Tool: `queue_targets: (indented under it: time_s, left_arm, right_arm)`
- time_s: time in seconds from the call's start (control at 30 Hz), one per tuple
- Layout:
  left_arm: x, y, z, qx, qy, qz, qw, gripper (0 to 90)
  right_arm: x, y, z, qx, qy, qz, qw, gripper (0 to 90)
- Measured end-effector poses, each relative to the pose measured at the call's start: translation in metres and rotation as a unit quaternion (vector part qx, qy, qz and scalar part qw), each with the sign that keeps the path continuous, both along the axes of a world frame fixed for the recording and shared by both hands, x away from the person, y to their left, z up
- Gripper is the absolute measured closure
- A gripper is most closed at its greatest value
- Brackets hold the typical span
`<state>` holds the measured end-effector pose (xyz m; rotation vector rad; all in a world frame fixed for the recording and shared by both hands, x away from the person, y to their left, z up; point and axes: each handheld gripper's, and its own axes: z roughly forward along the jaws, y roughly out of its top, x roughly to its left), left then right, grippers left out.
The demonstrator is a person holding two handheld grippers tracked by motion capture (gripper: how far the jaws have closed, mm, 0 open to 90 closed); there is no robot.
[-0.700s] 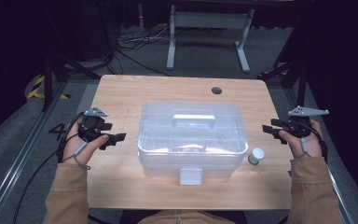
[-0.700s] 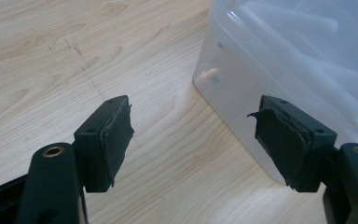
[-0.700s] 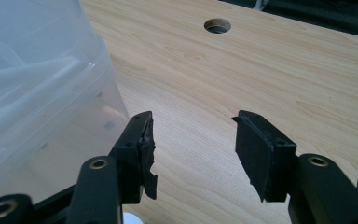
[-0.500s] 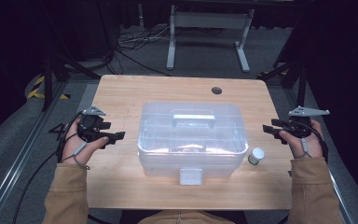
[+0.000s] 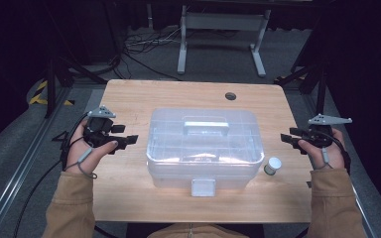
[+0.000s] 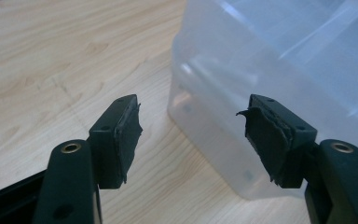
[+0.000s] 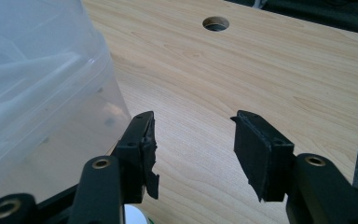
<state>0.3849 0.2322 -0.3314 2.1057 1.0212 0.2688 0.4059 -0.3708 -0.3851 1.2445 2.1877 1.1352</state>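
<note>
Both grippers poised, open-jawed, either side of a shut clear plastic storage box.

At nine o'clock the left gripper (image 5: 127, 141) aims at the storage box (image 5: 204, 148), jaws spread wide with nothing between them, just short of its wall. The box sits mid-table (image 5: 178, 94), carry handle (image 5: 206, 127) on the lid, front latch (image 5: 203, 187) at six o'clock. A small white-capped container (image 5: 272, 165), perhaps a bottle, stands at its four o'clock. At three o'clock the right gripper (image 5: 288, 138) hangs wide open, empty.
</note>
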Motion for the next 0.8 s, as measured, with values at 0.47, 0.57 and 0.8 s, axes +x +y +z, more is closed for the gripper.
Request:
queue_targets:
  time_s: [0.47, 0.57, 0.8]
  left_arm:
    - [0.008, -0.046, 0.041, -0.005, -0.027, -0.071, 0.9971, 35.1]
    - [0.011, -0.059, 0.046, -0.004, -0.027, -0.087, 0.9959, 34.7]
    - [0.017, -0.086, 0.048, 0.002, -0.028, -0.121, 0.9922, 33.7]
  right_arm:
    - [-0.004, 0.004, -0.003, 0.031, -0.010, 0.015, 0.9993, 49.6]
    - [-0.006, 0.002, -0.003, 0.027, -0.015, 0.010, 0.9995, 48.7]
    - [-0.010, -0.002, -0.002, 0.037, -0.007, 0.000, 0.9993, 48.7]
